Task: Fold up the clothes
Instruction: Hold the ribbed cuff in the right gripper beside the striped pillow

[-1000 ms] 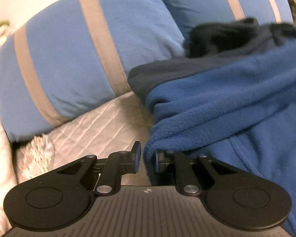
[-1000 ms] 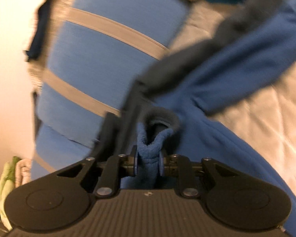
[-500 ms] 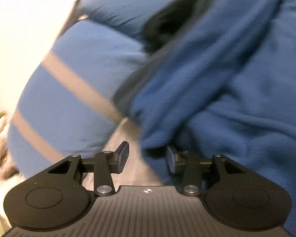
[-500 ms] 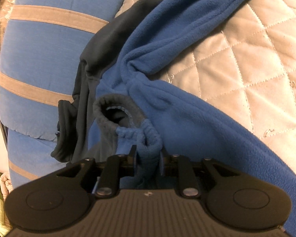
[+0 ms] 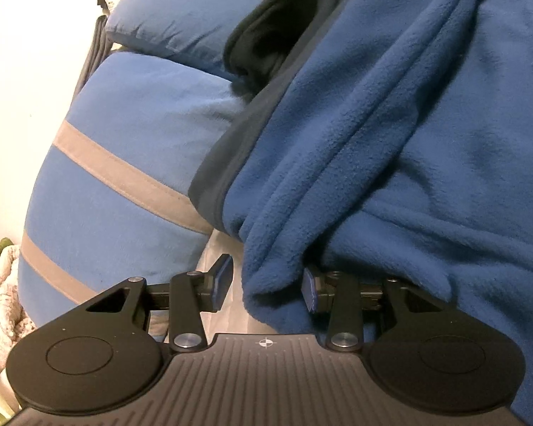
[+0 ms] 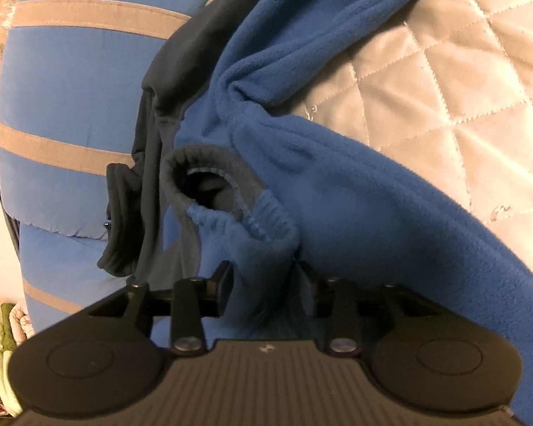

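Blue fleece garment with dark grey lining [image 5: 426, 135] lies rumpled on the bed, its upper part run up against the blue pillows. Left tongs [image 5: 266, 285] stand parted – a fold of the fleece hangs down between the pads without being pinched, one pad clear of it, the other tucked at its edge. Right tongs [image 6: 261, 287] are parted too, with fleece just below the elastic-gathered cuff [image 6: 231, 209] bunched in the gap; contact with the pads is hard to tell, likely loose. Cuff mouth gapes open toward the camera, so that sleeve end sits at the near side. Outward: a long fleece band, a sleeve or hem, stretches diagonally across the beige diamond-quilted bedspread [image 6: 462, 71]. Beyond, two blue velvety pillows with tan stripes [image 5: 131, 163] are stacked against a pale wall – they stop the garment from spreading flat. With both tongs spread around fabric, this fits either closing in for a grip or letting go after a placement.
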{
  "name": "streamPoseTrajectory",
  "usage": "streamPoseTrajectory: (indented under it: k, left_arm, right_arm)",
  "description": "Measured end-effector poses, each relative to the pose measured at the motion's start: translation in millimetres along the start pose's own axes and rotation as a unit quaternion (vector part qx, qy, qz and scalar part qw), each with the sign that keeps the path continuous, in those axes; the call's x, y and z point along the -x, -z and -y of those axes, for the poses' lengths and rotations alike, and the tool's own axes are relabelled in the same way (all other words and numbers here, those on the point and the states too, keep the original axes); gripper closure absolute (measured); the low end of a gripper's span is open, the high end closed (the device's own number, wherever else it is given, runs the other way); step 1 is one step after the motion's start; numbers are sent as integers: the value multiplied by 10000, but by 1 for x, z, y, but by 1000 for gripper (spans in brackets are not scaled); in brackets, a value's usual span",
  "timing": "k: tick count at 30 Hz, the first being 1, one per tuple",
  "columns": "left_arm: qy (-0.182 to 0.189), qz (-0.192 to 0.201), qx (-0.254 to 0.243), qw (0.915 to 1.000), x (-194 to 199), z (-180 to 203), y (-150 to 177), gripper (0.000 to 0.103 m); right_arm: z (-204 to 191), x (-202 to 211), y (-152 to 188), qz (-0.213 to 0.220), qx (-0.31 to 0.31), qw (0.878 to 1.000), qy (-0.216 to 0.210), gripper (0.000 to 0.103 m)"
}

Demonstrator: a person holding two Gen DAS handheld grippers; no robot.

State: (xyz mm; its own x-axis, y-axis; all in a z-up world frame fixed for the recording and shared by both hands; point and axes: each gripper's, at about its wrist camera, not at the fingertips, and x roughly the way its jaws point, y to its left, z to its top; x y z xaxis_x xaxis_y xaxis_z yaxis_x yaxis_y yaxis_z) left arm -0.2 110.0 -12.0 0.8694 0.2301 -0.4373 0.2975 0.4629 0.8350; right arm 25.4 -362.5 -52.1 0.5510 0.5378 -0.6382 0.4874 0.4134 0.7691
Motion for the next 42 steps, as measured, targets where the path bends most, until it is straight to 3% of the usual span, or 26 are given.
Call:
streamPoseTrajectory:
  k: [1, 2, 3, 5, 7, 10, 12, 17, 19, 22, 24, 28, 29, 30, 39, 42]
  left_arm:
    - [6, -15, 87, 10000, 0, -2, 1, 63]
    - [13, -31, 175, 9998, -1, -4, 2, 64]
    - [19, -46, 262, 9996, -1, -7, 3, 67]
    - [32, -76, 437, 9990, -2, -11, 5, 81]
    - [45, -107, 611, 9981, -2, -15, 7, 86]
    - [64, -153, 872, 9961, -3, -22, 11, 86]
    - [78, -146, 907, 9957, -3, -21, 12, 86]
    - [73, -256, 728, 9970, -11, -9, 12, 83]
    - [89, -292, 778, 9965, -12, -9, 12, 83]
    - [39, -324, 841, 9959, -12, -10, 11, 77]
    - [103, -306, 1138, 9930, -13, -17, 16, 67]
    - [225, -270, 1727, 9844, -14, -30, 25, 55]
    - [235, -258, 1864, 9818, -14, -34, 27, 51]
    - [246, -218, 1938, 9805, -14, -36, 29, 48]
    - [-38, 250, 1667, 9857, -3, -25, 41, 42]
    - [105, 261, 2108, 9771, -7, -32, 52, 41]
  right_arm:
    - [-1, -2, 1, 23, 22, 10000, 11, 51]
    - [-3, -4, 1, 48, 47, 10000, 22, 60]
    - [-5, -4, 1, 120, 138, 9998, 44, 80]
    - [-10, -6, 1, 266, 325, 9991, 86, 85]
    - [-23, -3, 6, 482, 687, 9965, 36, 88]
    - [-38, 23, 11, 935, 1190, 9880, -316, 88]
    - [-36, 30, 14, 1067, 1311, 9855, -168, 89]
    - [3, 10, 16, 505, 390, 9970, 436, 89]
    - [0, 10, 16, 567, 528, 9959, 468, 88]
    - [0, 11, 13, 543, 431, 9966, 451, 88]
    - [2, 12, 11, 509, 329, 9973, 414, 87]
    - [-1, 9, 8, 472, 291, 9977, 401, 85]
    - [0, 9, 8, 452, 281, 9977, 409, 83]
    - [0, 9, 7, 432, 271, 9978, 416, 69]
    - [4, 10, 4, 331, 70, 9988, 346, 64]
    - [2, 7, 3, 286, 68, 9991, 295, 64]
